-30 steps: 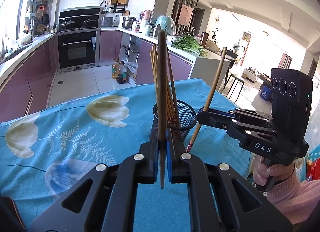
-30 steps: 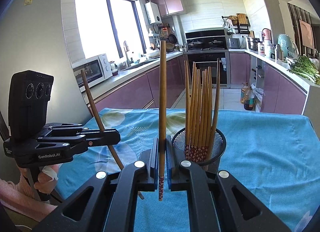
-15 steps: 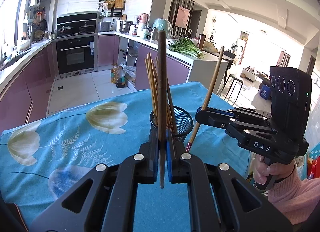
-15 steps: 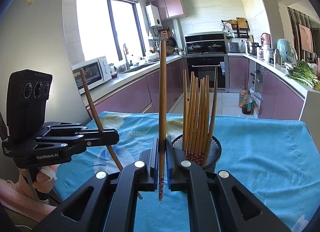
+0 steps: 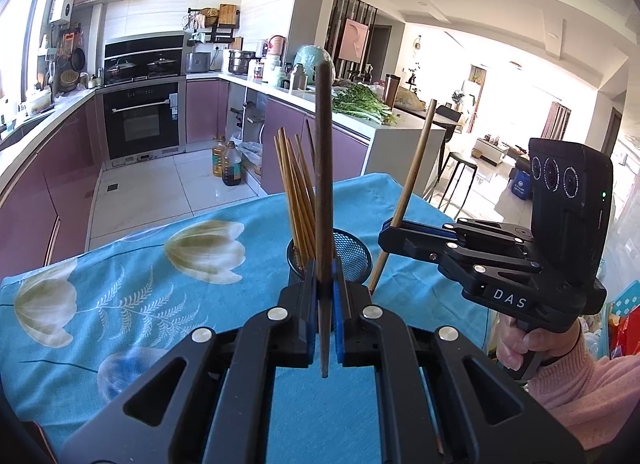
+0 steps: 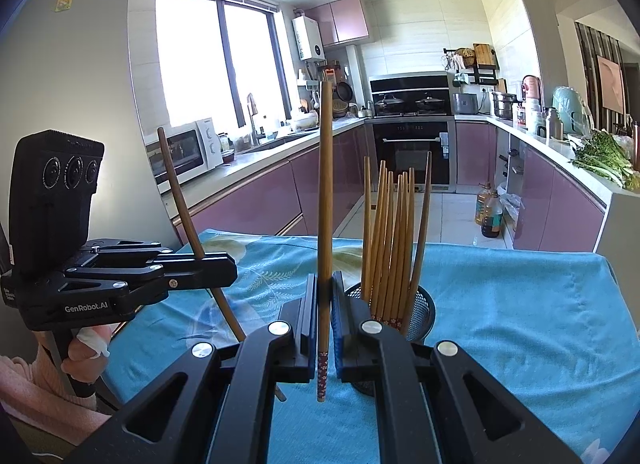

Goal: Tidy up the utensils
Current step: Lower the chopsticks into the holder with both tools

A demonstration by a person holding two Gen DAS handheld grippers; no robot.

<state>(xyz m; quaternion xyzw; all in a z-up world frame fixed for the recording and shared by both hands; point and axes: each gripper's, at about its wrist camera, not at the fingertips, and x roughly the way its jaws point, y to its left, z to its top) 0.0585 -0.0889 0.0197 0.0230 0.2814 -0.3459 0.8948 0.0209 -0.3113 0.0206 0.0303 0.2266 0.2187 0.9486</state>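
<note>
The dark chopstick (image 5: 323, 167) is standing almost upright, its long axis running top to bottom, with a blunt end pointing at the ceiling and the lower end hanging just below the fingers (image 5: 307, 316). The left gripper (image 5: 324, 318) is clamping it low on the shaft between its blue-lined fingers, so most of the stick is rising above them. In the right wrist view the same stick is leaning, top tilted away from the holder.

The lighter chopstick (image 6: 325, 199) is also standing near vertical, its plain end up and its patterned red tip pointing down, just below the fingers (image 6: 309, 318). The right gripper (image 6: 325, 320) is pressing its fingers together on the lower third of the shaft. From the left wrist view this stick is tilting, top leaning to the right.

Both sticks are hanging in the air above the worktop, close beside the black mesh holder (image 6: 422, 306), not inside it. The holder is standing upright on the blue floral tablecloth (image 6: 520, 304) and is carrying a bundle of chopsticks (image 6: 390, 240), fanned out with patterned ends down.

A hand (image 5: 520, 348) in a pink sleeve (image 5: 592, 396) is gripping the handle of the right gripper.
</note>
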